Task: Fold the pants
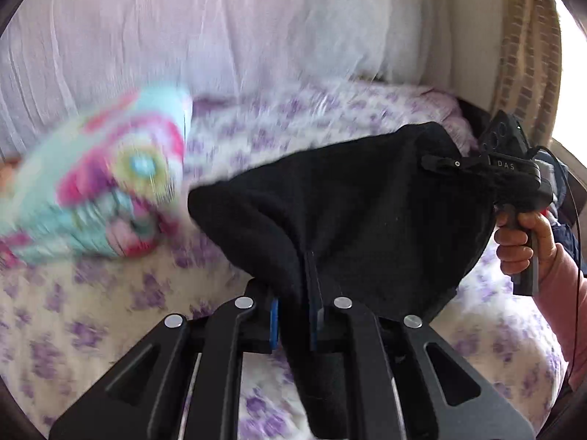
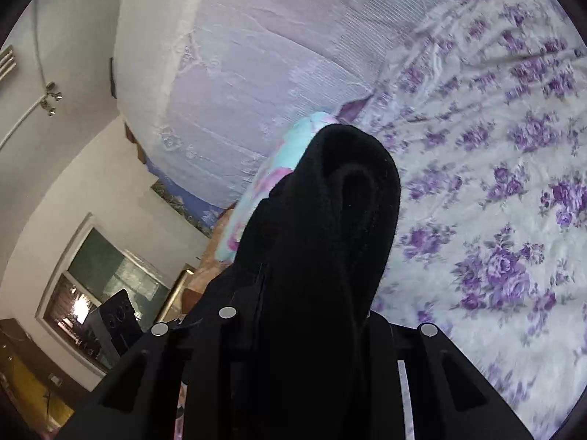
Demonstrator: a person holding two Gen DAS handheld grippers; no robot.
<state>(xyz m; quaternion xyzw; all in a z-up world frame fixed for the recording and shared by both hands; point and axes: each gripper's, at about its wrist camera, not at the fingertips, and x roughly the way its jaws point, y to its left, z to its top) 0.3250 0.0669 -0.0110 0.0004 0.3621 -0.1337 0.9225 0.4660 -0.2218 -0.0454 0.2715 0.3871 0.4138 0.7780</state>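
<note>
A bed covered with a white sheet printed with purple flowers point(image 1: 121, 315) fills most of both views, with a pale draped fabric point(image 1: 183, 29) rising behind it and a bright turquoise-and-pink bundle of cloth point(image 1: 106, 183) lying on the sheet to one side. The black pants point(image 1: 348, 212) hang in the air above the sheet, stretched between two handheld grippers. The left gripper point(image 1: 295, 315) has its jaws nearly closed, pinching a fold of the black fabric. The right gripper point(image 1: 445, 163), gripped by a hand point(image 1: 521, 242) in a pink sleeve, clamps the opposite edge with its jaws narrow; in its own view the cloth bulges over its fingers. To fold well from here, it seems best to keep both pinches firm, hold the edge taut and level, and lower the pants onto bare sheet, well clear of the colourful bundle.
</note>
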